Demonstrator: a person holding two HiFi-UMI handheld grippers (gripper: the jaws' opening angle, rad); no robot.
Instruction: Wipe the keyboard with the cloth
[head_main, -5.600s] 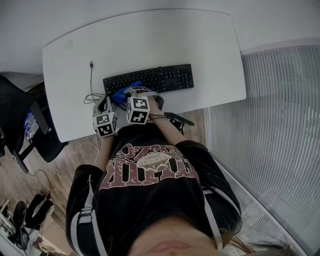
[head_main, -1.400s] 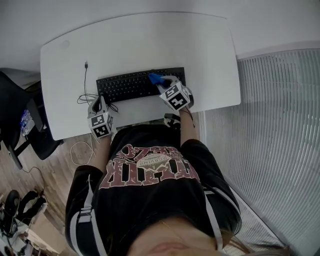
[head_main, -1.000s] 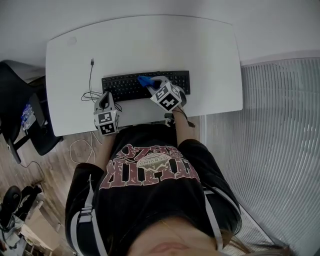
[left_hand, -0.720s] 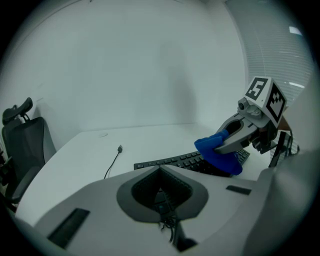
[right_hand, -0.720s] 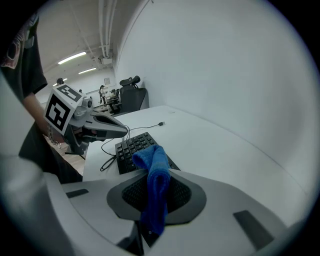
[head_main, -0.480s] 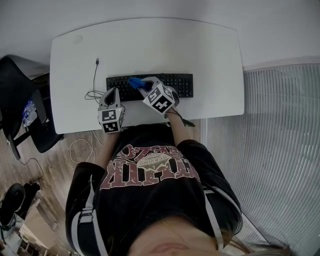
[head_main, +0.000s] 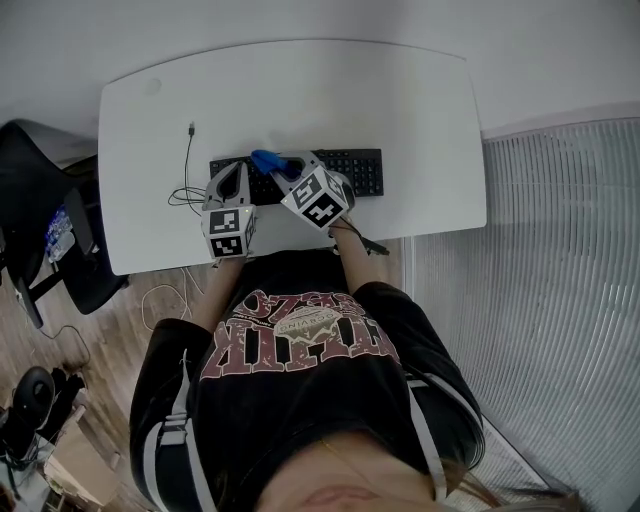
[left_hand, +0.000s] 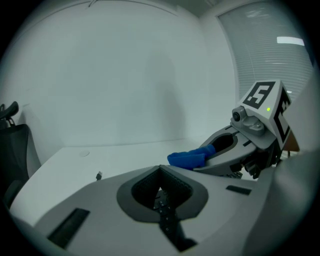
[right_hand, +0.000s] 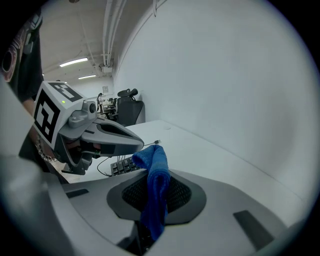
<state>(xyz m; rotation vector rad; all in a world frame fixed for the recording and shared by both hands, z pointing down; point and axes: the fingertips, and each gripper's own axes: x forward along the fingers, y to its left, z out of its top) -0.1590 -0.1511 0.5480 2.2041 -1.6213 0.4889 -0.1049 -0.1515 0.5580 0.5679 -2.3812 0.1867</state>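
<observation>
A black keyboard (head_main: 345, 170) lies along the near side of a white desk (head_main: 400, 100). My right gripper (head_main: 276, 166) is shut on a blue cloth (head_main: 266, 160) and holds it over the keyboard's left part. In the right gripper view the cloth (right_hand: 156, 172) hangs folded between the jaws, with keys (right_hand: 122, 166) just behind it. My left gripper (head_main: 238, 172) is shut with nothing in it, at the keyboard's left end, right beside the cloth (left_hand: 189, 158). The right gripper (left_hand: 240, 150) shows in the left gripper view, close on the right.
A thin black cable (head_main: 187, 160) with a loose plug runs from the keyboard's left end and coils near the desk's front edge. A black chair (head_main: 40, 220) stands left of the desk. A ribbed white panel (head_main: 560, 280) fills the right side.
The right gripper has carried the cloth leftward along the keyboard, from its right part to its left part. The left gripper has moved forward to the keyboard's left end.
</observation>
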